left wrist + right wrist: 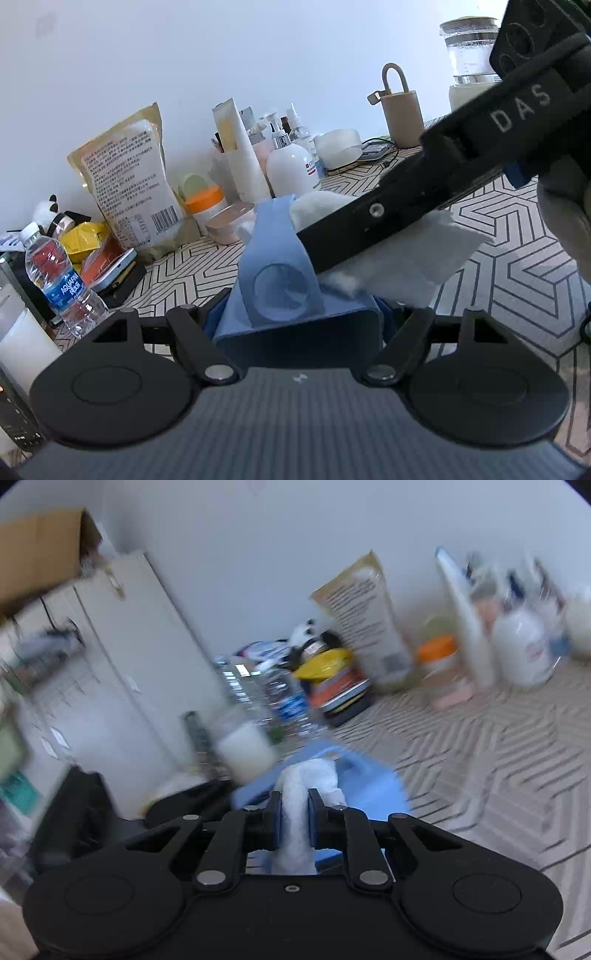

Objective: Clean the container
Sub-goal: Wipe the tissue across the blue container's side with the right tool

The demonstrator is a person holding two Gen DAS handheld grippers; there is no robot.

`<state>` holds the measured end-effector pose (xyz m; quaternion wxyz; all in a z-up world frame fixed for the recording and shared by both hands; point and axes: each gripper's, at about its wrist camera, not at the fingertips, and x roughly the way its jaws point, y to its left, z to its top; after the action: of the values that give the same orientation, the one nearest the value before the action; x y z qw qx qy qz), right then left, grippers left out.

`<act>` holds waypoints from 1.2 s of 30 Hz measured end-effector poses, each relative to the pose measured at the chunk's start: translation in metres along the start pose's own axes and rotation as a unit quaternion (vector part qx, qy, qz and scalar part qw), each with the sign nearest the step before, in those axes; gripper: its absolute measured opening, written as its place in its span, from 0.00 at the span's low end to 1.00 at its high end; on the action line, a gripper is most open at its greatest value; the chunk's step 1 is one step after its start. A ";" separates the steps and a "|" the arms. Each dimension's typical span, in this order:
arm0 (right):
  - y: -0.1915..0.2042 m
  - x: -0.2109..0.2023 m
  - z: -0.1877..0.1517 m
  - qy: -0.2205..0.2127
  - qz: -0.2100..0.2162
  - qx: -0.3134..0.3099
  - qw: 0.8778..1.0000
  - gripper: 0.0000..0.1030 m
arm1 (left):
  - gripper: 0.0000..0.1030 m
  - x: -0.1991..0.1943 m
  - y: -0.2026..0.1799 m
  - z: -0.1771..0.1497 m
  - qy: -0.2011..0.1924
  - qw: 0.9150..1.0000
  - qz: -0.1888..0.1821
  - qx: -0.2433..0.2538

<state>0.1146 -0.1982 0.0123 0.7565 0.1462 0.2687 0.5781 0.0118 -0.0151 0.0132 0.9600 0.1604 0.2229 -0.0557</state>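
Observation:
A blue plastic container [280,280] is clamped in my left gripper [295,321], tilted with its round-marked wall facing the camera. My right gripper [293,812] is shut on a white tissue wad [295,805] and presses it against the container [369,794]. In the left wrist view the right gripper's black finger [369,225] reaches in from the upper right, with the white tissue [402,258] spread over the container's rim. The right wrist view is blurred.
On the patterned tabletop [517,258] stand a food bag [129,184], a water bottle [59,280], lotion bottles [288,166], an orange-lidded jar [205,203], a beige mug [402,114] and a glass kettle [469,55]. A white cabinet [129,664] stands at the left.

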 end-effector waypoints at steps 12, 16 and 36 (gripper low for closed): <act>0.007 0.005 -0.003 0.010 0.024 -0.007 1.000 0.18 | 0.78 0.010 -0.008 0.003 0.027 0.999 0.027 0.014; 0.007 0.005 -0.003 0.009 0.024 -0.005 1.000 0.18 | 0.78 0.009 -0.007 0.003 0.026 0.999 0.028 0.012; -0.001 0.010 0.011 -0.008 -0.048 -0.011 0.999 0.14 | 0.76 0.006 -0.008 0.003 0.016 0.999 0.022 0.020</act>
<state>0.1232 -0.1876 0.0186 0.7869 0.1294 0.2626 0.5433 0.0170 -0.0236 0.0105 0.9540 0.1849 0.2333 -0.0368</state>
